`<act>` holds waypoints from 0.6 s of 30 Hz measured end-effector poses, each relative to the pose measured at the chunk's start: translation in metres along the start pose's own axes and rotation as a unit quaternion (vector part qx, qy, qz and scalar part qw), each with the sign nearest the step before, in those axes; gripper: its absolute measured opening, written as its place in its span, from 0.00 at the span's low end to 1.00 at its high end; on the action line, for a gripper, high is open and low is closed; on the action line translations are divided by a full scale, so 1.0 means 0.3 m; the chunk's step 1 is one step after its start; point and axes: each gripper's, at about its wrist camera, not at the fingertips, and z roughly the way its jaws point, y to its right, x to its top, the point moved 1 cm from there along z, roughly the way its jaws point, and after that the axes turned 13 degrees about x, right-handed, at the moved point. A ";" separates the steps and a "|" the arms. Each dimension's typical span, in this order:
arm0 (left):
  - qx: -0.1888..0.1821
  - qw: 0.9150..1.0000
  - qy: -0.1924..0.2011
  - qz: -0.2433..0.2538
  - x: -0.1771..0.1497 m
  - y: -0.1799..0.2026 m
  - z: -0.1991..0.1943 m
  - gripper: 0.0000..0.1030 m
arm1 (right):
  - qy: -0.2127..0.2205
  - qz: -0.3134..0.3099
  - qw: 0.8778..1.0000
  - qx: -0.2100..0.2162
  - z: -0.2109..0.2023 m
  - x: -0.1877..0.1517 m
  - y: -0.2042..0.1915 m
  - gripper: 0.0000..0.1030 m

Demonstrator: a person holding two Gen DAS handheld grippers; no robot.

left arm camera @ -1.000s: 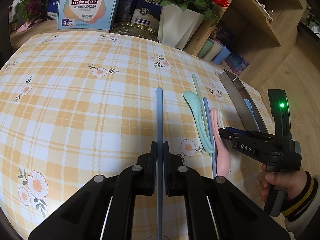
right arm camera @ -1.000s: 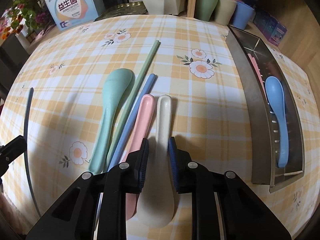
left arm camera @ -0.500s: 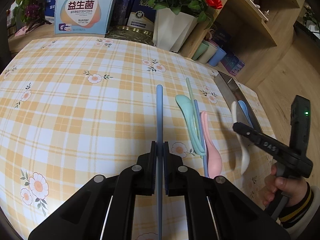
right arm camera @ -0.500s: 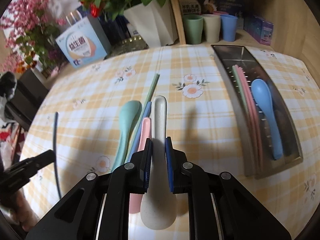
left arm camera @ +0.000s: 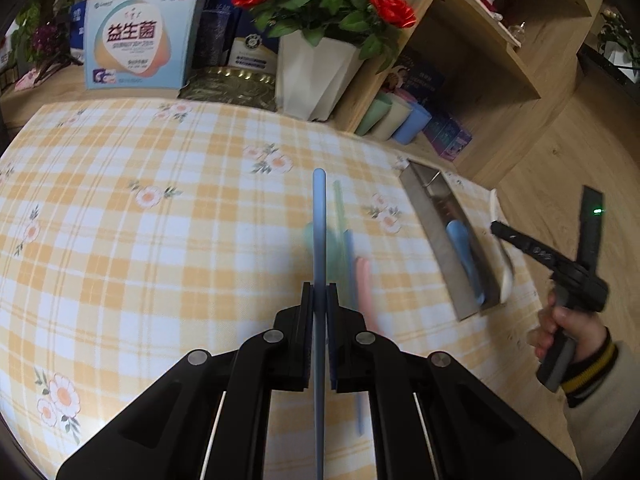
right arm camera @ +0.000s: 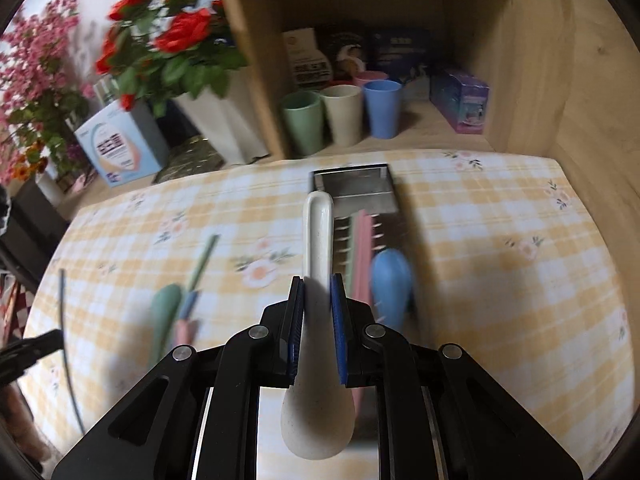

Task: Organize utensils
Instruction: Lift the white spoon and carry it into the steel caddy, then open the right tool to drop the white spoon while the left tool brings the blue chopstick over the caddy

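My left gripper [left arm camera: 319, 300] is shut on a blue chopstick [left arm camera: 319, 216] and holds it above the checked tablecloth. My right gripper [right arm camera: 318, 292] is shut on a cream spoon [right arm camera: 318, 236] and holds it over the near end of the steel tray [right arm camera: 360, 188]; this gripper also shows in the left wrist view [left arm camera: 505, 236], at the tray's [left arm camera: 436, 224] right side. In the tray lie a blue spoon [right arm camera: 392, 280], a pink chopstick [right arm camera: 362, 248] and a green one. On the cloth lie a green spoon [right arm camera: 164, 308], a pink spoon [left arm camera: 366, 280], a green chopstick [left arm camera: 339, 208] and a blue chopstick [left arm camera: 351, 264].
A white flower pot [left arm camera: 316, 76] with red roses, a light blue box [left arm camera: 138, 36] and a gold dish [left arm camera: 232, 84] stand at the table's far edge. Three cups [right arm camera: 342, 114] and boxes sit in the wooden shelf behind the tray.
My right gripper has lifted the cream spoon off the cloth and carried it right, to above the tray. My left gripper has moved right with the blue chopstick in it.
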 end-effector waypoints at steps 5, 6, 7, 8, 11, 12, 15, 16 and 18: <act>-0.003 1.000 0.005 0.005 0.065 0.085 0.001 0.06 | -0.032 -0.001 0.999 -0.001 0.077 0.004 0.073 0.13; -0.004 1.000 0.005 0.005 0.076 0.099 0.004 0.06 | -0.036 -0.004 0.999 -0.002 0.084 -0.003 0.076 0.13; -0.007 1.000 0.004 0.005 0.092 0.122 0.012 0.06 | -0.042 -0.006 0.999 -0.001 0.096 -0.011 0.081 0.13; -0.008 1.000 0.002 0.005 0.101 0.136 0.020 0.06 | -0.048 -0.007 0.999 -0.002 0.107 -0.020 0.086 0.13; -0.015 1.000 -0.006 0.005 0.129 0.188 0.044 0.06 | -0.062 0.001 0.998 0.002 0.135 -0.045 0.101 0.14; -0.016 1.000 -0.007 0.007 0.134 0.202 0.049 0.06 | -0.066 0.004 0.998 0.002 0.142 -0.050 0.104 0.14; -0.021 1.000 -0.013 0.016 0.149 0.264 0.070 0.06 | -0.076 0.009 0.997 0.003 0.164 -0.065 0.113 0.14; -0.024 0.999 -0.017 0.019 0.155 0.290 0.082 0.06 | -0.079 0.012 0.997 0.002 0.169 -0.069 0.115 0.14; -0.027 0.999 -0.023 0.021 0.164 0.324 0.101 0.06 | -0.081 0.016 0.997 0.004 0.173 -0.071 0.116 0.15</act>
